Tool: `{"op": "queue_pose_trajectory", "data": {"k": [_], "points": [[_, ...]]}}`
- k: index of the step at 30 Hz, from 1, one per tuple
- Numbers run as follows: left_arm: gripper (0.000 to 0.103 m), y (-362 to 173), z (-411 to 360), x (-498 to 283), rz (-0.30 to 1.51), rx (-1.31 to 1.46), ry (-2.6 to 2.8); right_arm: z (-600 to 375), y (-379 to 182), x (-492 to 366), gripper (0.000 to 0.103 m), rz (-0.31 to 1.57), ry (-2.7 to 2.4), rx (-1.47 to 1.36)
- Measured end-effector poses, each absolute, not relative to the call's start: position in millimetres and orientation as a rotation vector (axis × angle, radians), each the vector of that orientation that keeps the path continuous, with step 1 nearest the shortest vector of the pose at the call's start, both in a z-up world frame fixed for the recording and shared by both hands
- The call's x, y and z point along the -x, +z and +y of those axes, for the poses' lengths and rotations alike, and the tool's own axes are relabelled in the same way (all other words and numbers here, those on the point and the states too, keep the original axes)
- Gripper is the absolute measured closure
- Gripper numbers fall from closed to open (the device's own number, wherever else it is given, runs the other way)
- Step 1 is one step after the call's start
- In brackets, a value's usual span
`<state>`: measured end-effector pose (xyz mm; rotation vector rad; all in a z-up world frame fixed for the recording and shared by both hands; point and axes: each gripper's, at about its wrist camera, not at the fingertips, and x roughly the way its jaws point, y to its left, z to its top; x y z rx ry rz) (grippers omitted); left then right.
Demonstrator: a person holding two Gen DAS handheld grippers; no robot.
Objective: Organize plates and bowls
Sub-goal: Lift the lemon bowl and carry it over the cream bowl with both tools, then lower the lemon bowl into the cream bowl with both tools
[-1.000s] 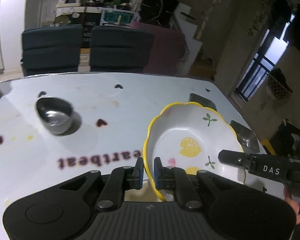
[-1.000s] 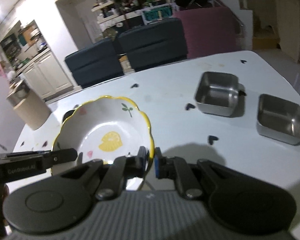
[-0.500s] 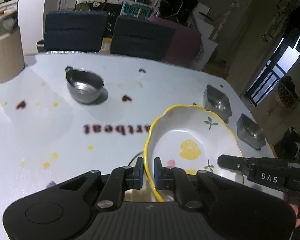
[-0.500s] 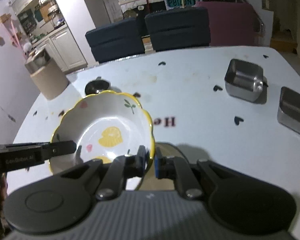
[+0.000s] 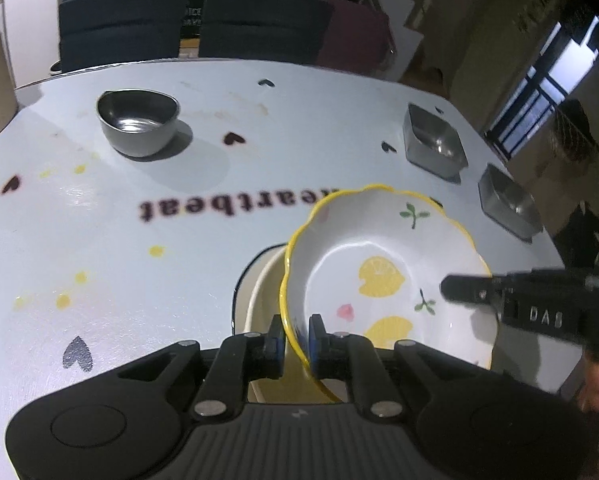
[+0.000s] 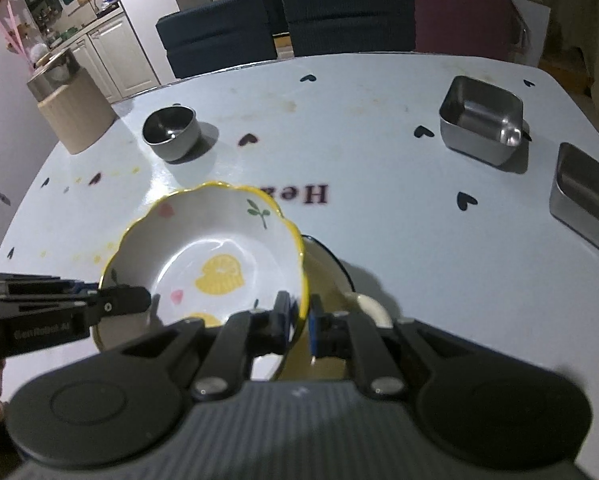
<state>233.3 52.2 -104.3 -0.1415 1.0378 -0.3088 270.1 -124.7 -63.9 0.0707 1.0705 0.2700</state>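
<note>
Far left of the left claw (image 5: 295, 338), up the pale desk (image 5: 99, 260): round steel bowl (image 5: 138, 122), standing alone. Just ahead and left of that claw: cream plate (image 5: 259, 300) with a dark rim, flat on the desk. Clenched in the left claw: near rim of the yellow-edged lemon bowl (image 5: 383, 264), blue pads pressing either side, bowl tilted above the plate. Opposite rim pinched by the right claw (image 6: 299, 320), likewise clamped on the bowl, wall of it wedged between the pads. Ahead and right of the right claw, well apart: two square steel trays, one further off (image 6: 481, 118), one nearer the desk's right edge (image 6: 585, 196). Beyond the far edge: dark chairs (image 6: 283, 20).
</note>
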Motion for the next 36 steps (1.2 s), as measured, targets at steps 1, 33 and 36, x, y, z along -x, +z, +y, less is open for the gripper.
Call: {"op": "queue_pose_trajectory", "data": {"k": [1, 33, 36], "points": [[0.09, -106.2, 51.2, -232.5, 1.044, 0.136, -0.316, -125.4, -64.3, -270.3, 0.092, 1.073, 0.269, -0.07], [0.086, -121.9, 52.3, -225.1, 1.103, 0.088, -0.351, -106.1, -87.7, -272.4, 0.087, 1.205, 0.292, 0.052], [0.086, -122.2, 51.7, -225.2, 1.103, 0.085, -0.354, -104.4, -88.5, -273.3, 0.087, 1.208, 0.291, 0.053]]}}
